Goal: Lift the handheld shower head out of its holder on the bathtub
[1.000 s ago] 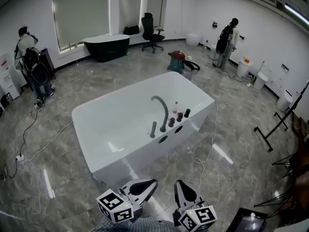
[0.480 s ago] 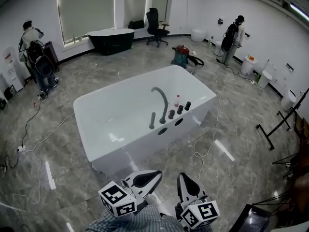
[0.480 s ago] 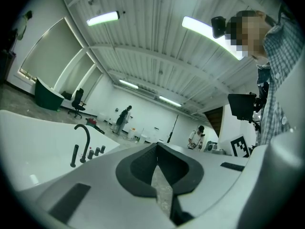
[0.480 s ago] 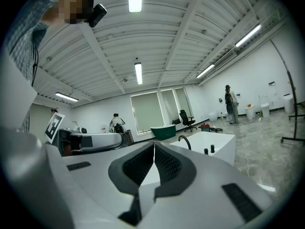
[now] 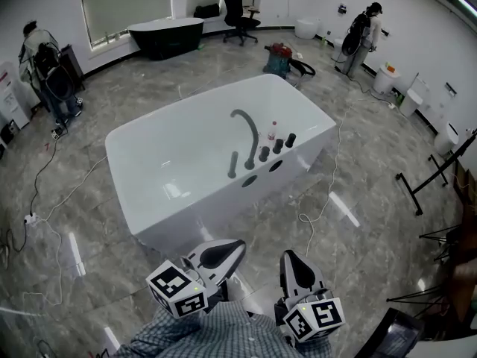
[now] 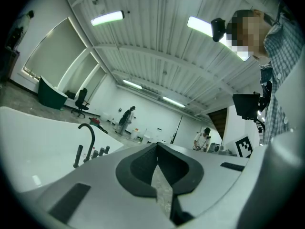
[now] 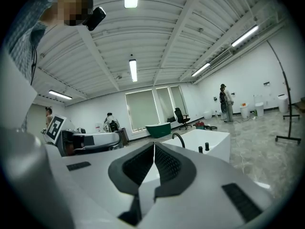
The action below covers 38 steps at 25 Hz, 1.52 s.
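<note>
Tub (image 5: 186,226) is standing on a grey stone floor (image 5: 373,192) in an open room.
Shower head (image 5: 233,164) is pointing up, long axis vertical; left hand-held gripper (image 5: 227,248) and right hand-held gripper (image 5: 292,261) are hanging clenched, empty.

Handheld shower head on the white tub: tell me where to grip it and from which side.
Grip the handheld shower head, seemingly the slim upright stick on the tub's near rim, around its upper half, coming level from the floor side. It stands vertical, so jaws closing across it allow a straight upward lift. The curved spout rises just beside it; stay clear.
</note>
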Motion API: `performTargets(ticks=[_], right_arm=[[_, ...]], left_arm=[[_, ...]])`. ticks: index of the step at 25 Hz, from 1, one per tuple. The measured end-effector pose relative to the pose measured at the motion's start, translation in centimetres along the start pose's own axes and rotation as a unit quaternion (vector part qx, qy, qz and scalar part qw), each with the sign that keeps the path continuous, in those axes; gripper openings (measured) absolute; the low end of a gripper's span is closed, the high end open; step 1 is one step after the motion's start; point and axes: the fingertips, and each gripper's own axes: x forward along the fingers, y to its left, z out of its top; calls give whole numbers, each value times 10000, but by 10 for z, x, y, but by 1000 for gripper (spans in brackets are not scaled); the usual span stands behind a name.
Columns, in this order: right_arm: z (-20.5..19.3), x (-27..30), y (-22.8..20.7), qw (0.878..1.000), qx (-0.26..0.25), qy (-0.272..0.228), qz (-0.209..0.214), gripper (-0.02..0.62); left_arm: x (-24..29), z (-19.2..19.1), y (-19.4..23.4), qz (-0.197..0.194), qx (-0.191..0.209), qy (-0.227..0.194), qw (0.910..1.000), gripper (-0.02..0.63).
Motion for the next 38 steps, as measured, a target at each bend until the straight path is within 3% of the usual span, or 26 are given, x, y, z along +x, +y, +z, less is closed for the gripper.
performTargets(ticks=[4, 17, 23, 30, 34, 38], right_arm=[[7, 44, -14, 9998, -37, 21, -169, 18], [44, 237, -40, 9997, -154, 169, -126, 18], [39, 321, -40, 9994, -86, 325, -86, 18], [21, 373, -50, 9978, -97, 634, -148, 18], [-1, 390, -54, 9960, -172, 872, -91, 18], [-24, 411, -86, 9950, -148, 980, -146, 18]], left_arm=[[24, 17, 44, -58, 13, 23, 10000, 9], [88, 90, 217, 68, 5, 76, 9999, 9], [97, 108, 290, 67, 98, 229, 9997, 9], [115, 94, 345, -51, 20, 457, 9989, 9], [120, 66, 367, -29, 157, 801, 9967, 9], [137, 35, 385, -140, -71, 853, 9962, 9]])
